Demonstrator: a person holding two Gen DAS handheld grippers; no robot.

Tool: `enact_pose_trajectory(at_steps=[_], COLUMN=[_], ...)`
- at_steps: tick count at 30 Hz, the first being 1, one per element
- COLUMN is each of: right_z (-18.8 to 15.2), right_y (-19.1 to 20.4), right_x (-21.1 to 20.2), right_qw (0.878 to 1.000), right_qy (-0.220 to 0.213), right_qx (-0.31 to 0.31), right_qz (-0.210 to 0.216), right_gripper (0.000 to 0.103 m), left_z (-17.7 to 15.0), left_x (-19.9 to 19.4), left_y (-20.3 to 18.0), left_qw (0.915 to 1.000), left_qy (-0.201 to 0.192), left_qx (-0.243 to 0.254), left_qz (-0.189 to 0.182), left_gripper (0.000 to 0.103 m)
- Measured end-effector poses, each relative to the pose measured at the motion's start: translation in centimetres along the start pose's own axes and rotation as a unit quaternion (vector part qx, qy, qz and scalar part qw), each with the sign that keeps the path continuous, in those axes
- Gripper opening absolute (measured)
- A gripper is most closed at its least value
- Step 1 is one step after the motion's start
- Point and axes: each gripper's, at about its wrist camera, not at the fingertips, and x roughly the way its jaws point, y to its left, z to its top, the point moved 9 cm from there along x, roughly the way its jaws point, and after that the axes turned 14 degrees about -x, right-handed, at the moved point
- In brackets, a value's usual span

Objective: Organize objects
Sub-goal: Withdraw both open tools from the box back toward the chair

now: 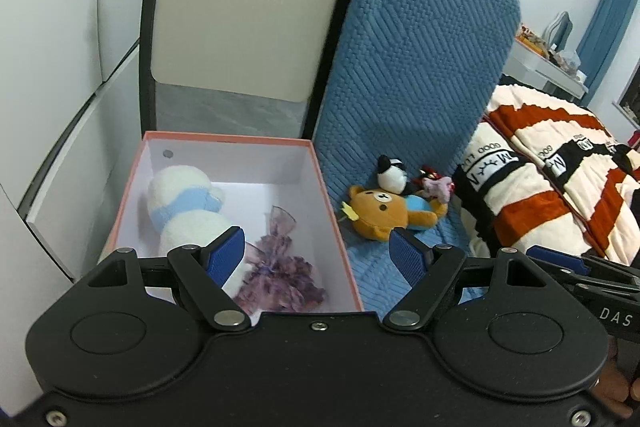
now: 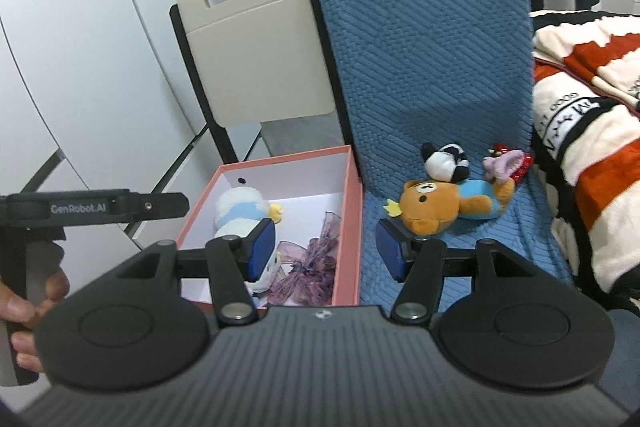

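A pink-rimmed white box point(image 1: 316, 163) point(image 2: 352, 195) stands on the left chair. Inside lie a white and blue duck plush point(image 1: 180, 203) point(image 2: 240, 207) and a purple organza sachet point(image 1: 280, 267) point(image 2: 316, 259). On the blue chair seat to its right lie an orange bear plush point(image 1: 380, 215) point(image 2: 432, 207), a black and white panda plush point(image 1: 392, 175) point(image 2: 444, 163) and a small pink and red toy point(image 1: 436, 183) point(image 2: 508, 163). My left gripper point(image 1: 318, 253) is open and empty over the box's near right wall. My right gripper point(image 2: 326, 251) is open and empty, just short of the bear.
A blue quilted chair back point(image 1: 420, 47) point(image 2: 420, 27) rises behind the toys. A beige chair back point(image 1: 248, 19) point(image 2: 256, 51) rises behind the box. A striped orange, cream and black blanket point(image 1: 552, 187) point(image 2: 592, 147) lies right. White cabinet doors point(image 1: 60, 67) stand left.
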Motion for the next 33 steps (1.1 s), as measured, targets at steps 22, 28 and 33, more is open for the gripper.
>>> enact_pose_trajectory(at_steps=[22,28,33], right_z=[-6.3,-7.8,-8.9], right_y=[-7.2,-9.4,-11.0], right_x=[-4.7,-4.1,-3.0], right_qw=[0.999,0.999,0.999], right_qy=[-0.014,-0.017,-0.016], right_qx=[-0.005,0.019,0.021], right_qz=[-0.030,-0.035,-0.040], right_gripper=[0.059,0.059,0.059], left_z=[-7.3,-8.5,-9.5], left_x=[-0.4,1.2,3.0], left_y=[-8.9,-10.6,-11.0], left_qw=[0.9981,0.9978,0.9984], left_qy=[-0.029,-0.025,-0.016], left_qx=[0.041,0.046,0.034], left_qz=[-0.036,-0.040,-0.042], left_gripper=[0.078,0.078,0.078])
